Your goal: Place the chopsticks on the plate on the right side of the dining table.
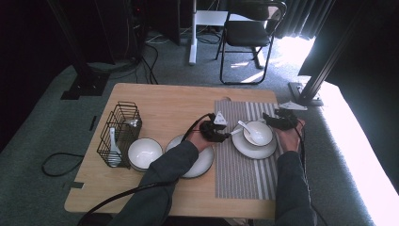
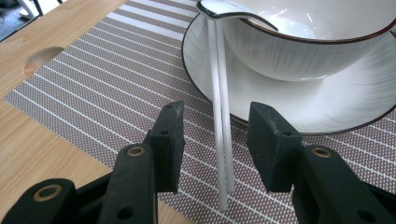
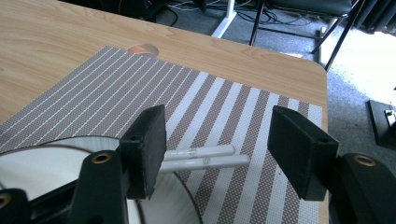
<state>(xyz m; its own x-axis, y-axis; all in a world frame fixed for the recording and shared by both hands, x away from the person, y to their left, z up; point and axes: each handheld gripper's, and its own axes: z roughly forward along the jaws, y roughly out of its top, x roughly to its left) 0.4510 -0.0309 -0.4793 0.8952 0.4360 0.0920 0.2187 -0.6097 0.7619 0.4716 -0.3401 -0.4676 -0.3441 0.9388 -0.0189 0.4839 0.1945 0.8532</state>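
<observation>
1. The chopsticks [image 2: 220, 135], two thin white sticks side by side, lie across the rim of the plate [image 2: 336, 107] on the striped mat [image 2: 93, 93]. One end rests on the mat.
2. In the left gripper view their far end goes under the spoon [image 2: 233, 11] on the bowl [image 2: 308, 51]. You cannot see where they stop.
3. The left gripper [image 2: 215, 140] has its jaws open. The chopsticks lie between them, and neither jaw touches them.
4. In the right gripper view the left jaw covers part of the chopsticks [image 3: 205, 157]. Their ends poke out onto the mat.
5. The right gripper [image 3: 217, 149] is open wide and holds nothing. Part of the plate [image 3: 56, 149] is cut off at the bottom there.
6. From the high view the chopsticks are too small to make out. The left gripper [image 1: 225, 133] and the right gripper [image 1: 275, 120] sit on each side of the bowl [image 1: 258, 133].
</observation>
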